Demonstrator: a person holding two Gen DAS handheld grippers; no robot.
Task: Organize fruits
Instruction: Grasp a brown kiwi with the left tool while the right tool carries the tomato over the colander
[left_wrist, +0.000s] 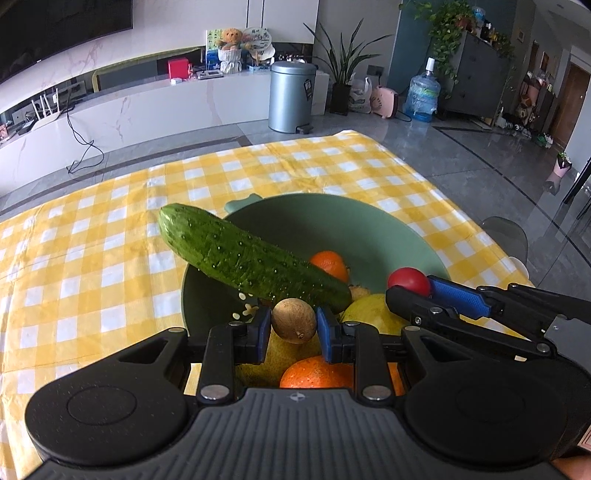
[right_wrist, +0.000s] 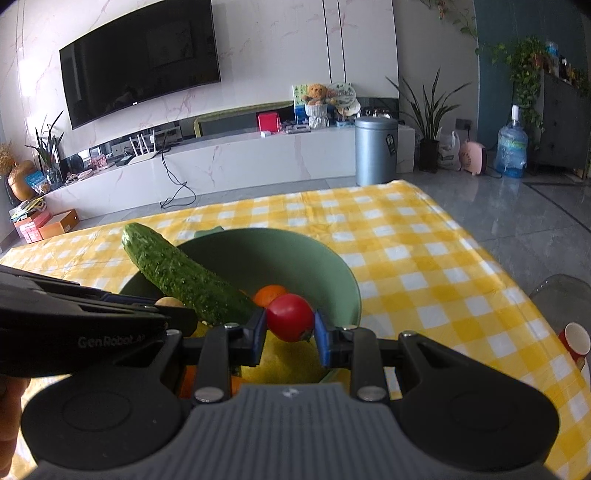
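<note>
Left tool (left_wrist: 293, 325): clamped on a small brown round fruit (left_wrist: 294, 320), low centre of the left wrist view, held above the bowl's near side.
Right tool (right_wrist: 290, 332): clamped on a small red tomato (right_wrist: 290, 316), centre of the right wrist view; in the left wrist view it enters from the right edge with the tomato at its tip.
Green bowl (left_wrist: 369, 229): middle of both views, standing on the surface (left_wrist: 92, 240), which is covered by a yellow and white checked cloth.
Cucumber (left_wrist: 243, 256): lies tilted, its far end sticking out past the bowl's left rim toward the upper left, its near end down among the fruit.
Other fruit in bowl: an orange (left_wrist: 330, 264) behind the cucumber, another orange (left_wrist: 314, 373) and yellow fruits (left_wrist: 373, 314) at the bottom of the left wrist view.
Red cup (right_wrist: 574, 341): right edge of the right wrist view.
</note>
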